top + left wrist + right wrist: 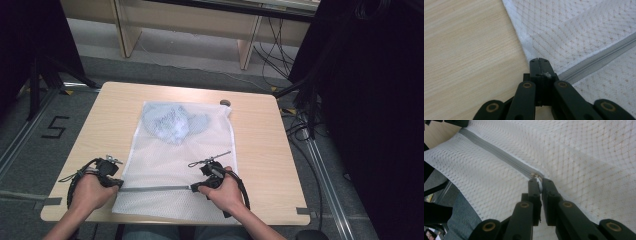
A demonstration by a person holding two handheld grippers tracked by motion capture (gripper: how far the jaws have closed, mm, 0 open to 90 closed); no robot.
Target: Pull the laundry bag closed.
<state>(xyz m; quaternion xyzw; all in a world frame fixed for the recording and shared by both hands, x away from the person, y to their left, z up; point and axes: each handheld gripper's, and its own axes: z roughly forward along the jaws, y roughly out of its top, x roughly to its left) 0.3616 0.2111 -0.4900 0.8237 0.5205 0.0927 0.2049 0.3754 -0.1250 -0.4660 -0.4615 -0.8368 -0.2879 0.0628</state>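
Table (pixel 260 150) | left tongs (pixel 539 60) pinch mesh bag (pixel 170 165) edge | right tongs (pixel 538 180) pinch zipper pull (pixel 535 175) (seen close-up)

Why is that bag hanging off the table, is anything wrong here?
Nothing looks damaged or spilled. The mesh bag overhangs the table at its near edge, and the blue cloth inside is bunched at the far end. Both grippers pinch along its zipper.

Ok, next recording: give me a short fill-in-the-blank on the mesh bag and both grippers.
1. The white mesh laundry bag lies on a ____ table.
2. The right gripper is shut on the zipper ____.
3. The left gripper pinches the bag's edge at the end of the grey ____.
4. The crumpled garment inside the bag is light ____.

Missing words: wooden; pull; zipper; blue
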